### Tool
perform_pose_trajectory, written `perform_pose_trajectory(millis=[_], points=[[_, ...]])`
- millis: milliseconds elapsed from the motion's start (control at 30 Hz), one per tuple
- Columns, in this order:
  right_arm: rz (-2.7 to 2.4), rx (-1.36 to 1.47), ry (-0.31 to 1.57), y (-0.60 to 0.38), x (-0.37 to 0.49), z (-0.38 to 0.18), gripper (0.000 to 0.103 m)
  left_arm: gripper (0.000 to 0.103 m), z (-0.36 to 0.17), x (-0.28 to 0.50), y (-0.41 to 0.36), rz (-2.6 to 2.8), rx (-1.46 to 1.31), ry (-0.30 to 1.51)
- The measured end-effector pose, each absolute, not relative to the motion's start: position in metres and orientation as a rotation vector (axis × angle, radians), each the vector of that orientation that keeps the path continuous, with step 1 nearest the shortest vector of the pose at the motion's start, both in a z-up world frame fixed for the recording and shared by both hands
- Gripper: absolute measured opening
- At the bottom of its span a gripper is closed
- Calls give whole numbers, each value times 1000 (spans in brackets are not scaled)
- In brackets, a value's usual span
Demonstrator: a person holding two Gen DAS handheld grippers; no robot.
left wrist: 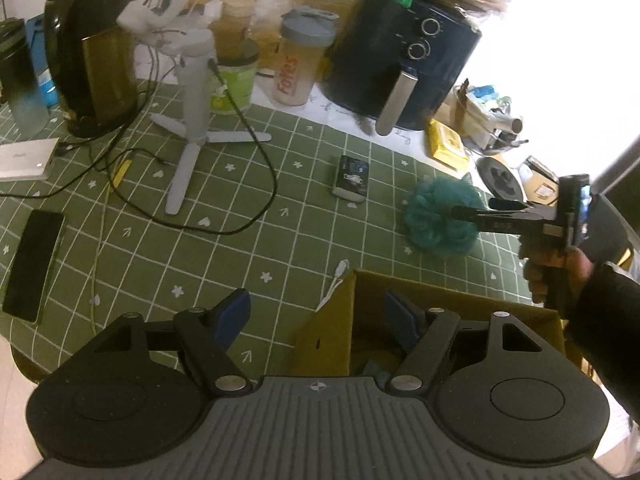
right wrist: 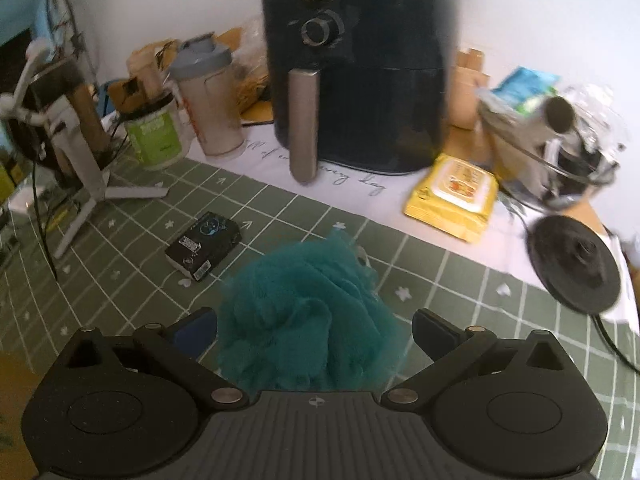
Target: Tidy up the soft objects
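Left wrist view: the left gripper [left wrist: 316,320] is hovering with its blue-padded fingers [left wrist: 234,316] spread wide and nothing between them, above the near edge of an open cardboard box [left wrist: 360,292]. The right finger is reaching over the box's inside, where a bit of teal material is showing, too dim to identify. Farther out on the green grid tablecloth [left wrist: 160,248], the teal bath pouf [left wrist: 436,216] is lying to the right, just past the box. The right gripper [left wrist: 472,212] is coming in from the right in a hand [left wrist: 556,272], its tips overlapping the pouf; from this side its opening cannot be told. This view alone is showing the box, a dark phone [left wrist: 34,264] at the left edge, a white power bank [left wrist: 26,158], black cables [left wrist: 248,152], a grey tripod stand [left wrist: 192,132] and a kettle [left wrist: 92,52].

Right wrist view: the right gripper [right wrist: 316,328] is sitting with its jaws wide apart, the pouf [right wrist: 308,316] filling the space between them; the fingers are flanking it, not squeezing. Only a brown corner at the lower left hints at the box here. A small black box [right wrist: 204,246] is lying just left of the pouf. Behind are standing a dark air fryer [right wrist: 360,68], a shaker bottle [right wrist: 212,100] and a green tub [right wrist: 156,140]. Seen clearly only here: a yellow wipes pack [right wrist: 452,196] and a round black kettle base [right wrist: 576,264] at the right.
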State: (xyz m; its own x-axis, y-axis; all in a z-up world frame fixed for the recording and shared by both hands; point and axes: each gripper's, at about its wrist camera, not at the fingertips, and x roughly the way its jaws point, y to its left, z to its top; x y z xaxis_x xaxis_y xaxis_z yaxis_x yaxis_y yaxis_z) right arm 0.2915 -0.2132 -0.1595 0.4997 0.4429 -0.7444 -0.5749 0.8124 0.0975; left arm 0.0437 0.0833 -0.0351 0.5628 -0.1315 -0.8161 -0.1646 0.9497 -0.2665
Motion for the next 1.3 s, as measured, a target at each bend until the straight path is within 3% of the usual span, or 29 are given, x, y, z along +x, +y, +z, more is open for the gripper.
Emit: perform_pose_trajectory(millis=[233,533,633,1300], points=[[636,-203,907,-197,308,-189,101,73,-33,36,83,33,-342,966],[651,-202,935,-192,305,-187,72,73,-31,36,82,26,-340,955],[668,-175,941,-199,304,-180,67,73,-29,40,80,7,-323,946],[660,-35,797,-251,247,-110,59,73,-7,70,82,-78,-233,866]])
